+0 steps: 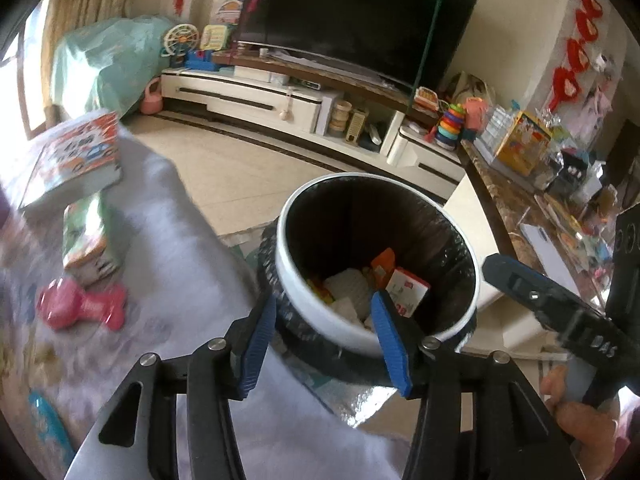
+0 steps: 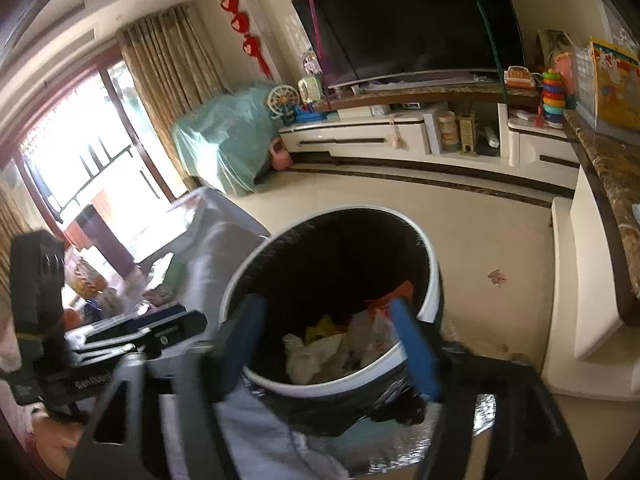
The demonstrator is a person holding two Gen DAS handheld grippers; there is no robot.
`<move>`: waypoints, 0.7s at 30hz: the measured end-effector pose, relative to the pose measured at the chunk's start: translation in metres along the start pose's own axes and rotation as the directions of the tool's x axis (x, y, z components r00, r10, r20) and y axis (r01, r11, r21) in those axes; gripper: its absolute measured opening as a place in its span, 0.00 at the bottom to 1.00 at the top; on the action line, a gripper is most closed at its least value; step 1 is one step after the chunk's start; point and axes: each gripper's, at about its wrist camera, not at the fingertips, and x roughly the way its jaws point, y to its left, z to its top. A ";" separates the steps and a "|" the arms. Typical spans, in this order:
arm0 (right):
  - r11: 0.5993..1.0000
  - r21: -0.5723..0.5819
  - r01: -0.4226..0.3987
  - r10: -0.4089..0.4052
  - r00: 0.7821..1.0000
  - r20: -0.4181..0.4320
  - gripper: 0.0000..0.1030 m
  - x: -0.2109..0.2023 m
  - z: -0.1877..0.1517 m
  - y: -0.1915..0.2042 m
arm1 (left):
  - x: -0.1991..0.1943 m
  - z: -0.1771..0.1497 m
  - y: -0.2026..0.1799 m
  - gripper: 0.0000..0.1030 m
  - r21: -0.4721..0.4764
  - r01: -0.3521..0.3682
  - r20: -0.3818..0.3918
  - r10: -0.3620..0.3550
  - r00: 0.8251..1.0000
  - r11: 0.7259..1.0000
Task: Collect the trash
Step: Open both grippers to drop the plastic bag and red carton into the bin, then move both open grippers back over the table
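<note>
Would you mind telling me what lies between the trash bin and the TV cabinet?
Only bare pale floor lies between the trash bin and the TV cabinet; the right wrist view shows it best.

White-rimmed bin (image 1: 304,280), black liner; tool pads (image 1: 258,344) blue; pink toy (image 1: 82,306); orange wrapper (image 1: 383,266) inside.

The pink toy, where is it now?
In the left wrist view the pink toy lies at the left on the pale cloth, just below a small box and left of the bin.
</note>
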 end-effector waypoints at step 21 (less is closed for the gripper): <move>0.982 -0.043 -0.184 0.181 0.982 -0.061 0.87 -0.003 -0.061 0.095 | -0.130 -0.112 0.093 0.54 -0.204 -0.118 0.076 0.136 0.988 0.972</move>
